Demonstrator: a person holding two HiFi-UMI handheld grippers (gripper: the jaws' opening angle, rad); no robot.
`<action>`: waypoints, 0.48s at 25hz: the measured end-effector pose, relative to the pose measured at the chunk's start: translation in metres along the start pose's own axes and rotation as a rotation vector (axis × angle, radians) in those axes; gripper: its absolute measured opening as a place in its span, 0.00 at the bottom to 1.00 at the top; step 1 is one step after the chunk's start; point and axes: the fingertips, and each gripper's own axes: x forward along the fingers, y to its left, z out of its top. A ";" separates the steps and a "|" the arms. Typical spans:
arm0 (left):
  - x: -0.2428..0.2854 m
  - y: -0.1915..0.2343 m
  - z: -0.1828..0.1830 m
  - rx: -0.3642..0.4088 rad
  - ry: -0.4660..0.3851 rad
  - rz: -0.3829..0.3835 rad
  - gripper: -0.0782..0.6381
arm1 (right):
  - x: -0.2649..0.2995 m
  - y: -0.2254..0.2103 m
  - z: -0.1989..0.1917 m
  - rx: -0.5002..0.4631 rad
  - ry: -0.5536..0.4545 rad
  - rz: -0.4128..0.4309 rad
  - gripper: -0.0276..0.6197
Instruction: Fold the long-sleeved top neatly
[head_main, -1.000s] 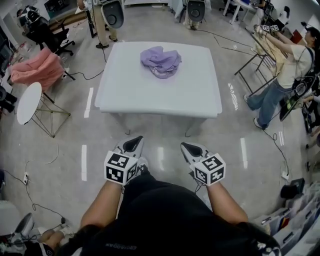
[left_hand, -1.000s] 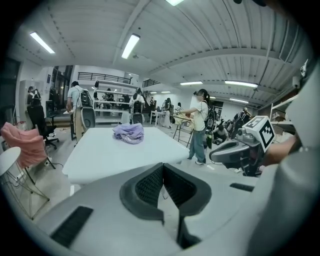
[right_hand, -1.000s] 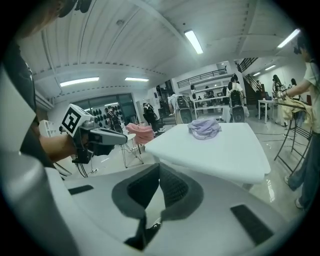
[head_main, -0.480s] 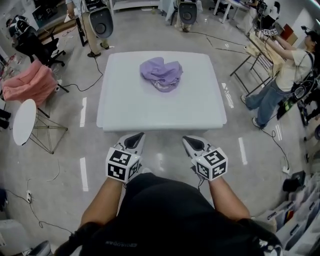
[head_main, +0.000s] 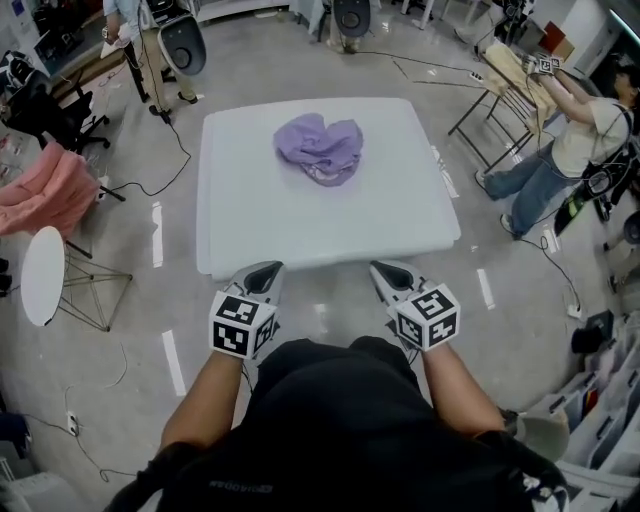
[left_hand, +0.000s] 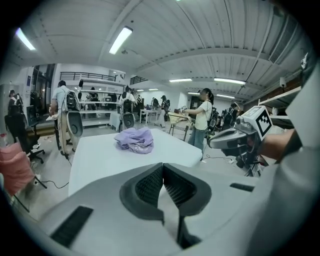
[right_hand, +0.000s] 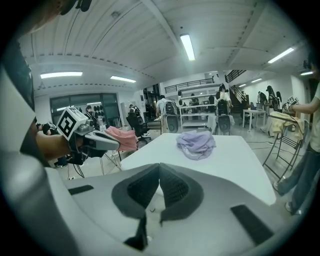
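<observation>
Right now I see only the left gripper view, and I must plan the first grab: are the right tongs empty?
Observer: Yes. The right tongs are shut with nothing between them.
Operator: Where on the table is the top?
Observer: The head view puts the top on the far half of the table, about midway across.
Operator: Are we over it?
Observer: No. The left tongs and the right are at the near edge, well apart from the top.

The head view looks steeply down from above the near edge of the white table (head_main: 330, 220), while both gripper views look low across it from that near side, all sharing the purple top (head_main: 320, 148) lying towards its far side.
</observation>
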 end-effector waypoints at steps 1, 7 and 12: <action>0.001 0.000 0.001 -0.001 -0.001 -0.012 0.12 | 0.000 0.000 0.000 0.002 0.004 -0.005 0.05; 0.013 0.007 0.005 -0.012 0.004 -0.028 0.12 | 0.012 -0.012 0.003 0.017 0.023 -0.014 0.05; 0.030 0.020 0.002 -0.034 0.028 0.003 0.12 | 0.034 -0.031 0.009 0.009 0.024 0.020 0.05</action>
